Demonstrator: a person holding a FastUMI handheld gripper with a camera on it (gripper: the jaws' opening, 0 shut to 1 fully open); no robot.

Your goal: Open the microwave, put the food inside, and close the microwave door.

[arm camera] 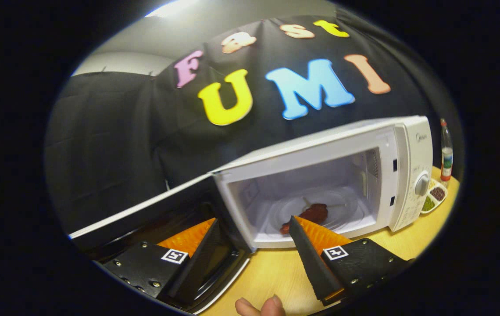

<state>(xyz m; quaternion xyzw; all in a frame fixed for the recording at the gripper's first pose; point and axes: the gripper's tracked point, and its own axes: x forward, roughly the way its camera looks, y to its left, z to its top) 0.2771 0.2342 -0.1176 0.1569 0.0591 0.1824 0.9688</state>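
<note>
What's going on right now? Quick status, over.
Hand-held gripper open, holding nothing, just outside the microwave. Door swung open. Food already on the plate inside. Nothing blocking the door's closing path.

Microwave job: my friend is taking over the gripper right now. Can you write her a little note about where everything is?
Gripper: open, holding nothing, fingers just outside the microwave's mouth.
Microwave: on the wooden table, its door swung wide open beside one finger.
Food: reddish-brown piece on a stick, lying on the glass turntable inside, just beyond the fingertips.
Done: door opened, food placed inside.
Left: back out and shut the door.
</note>
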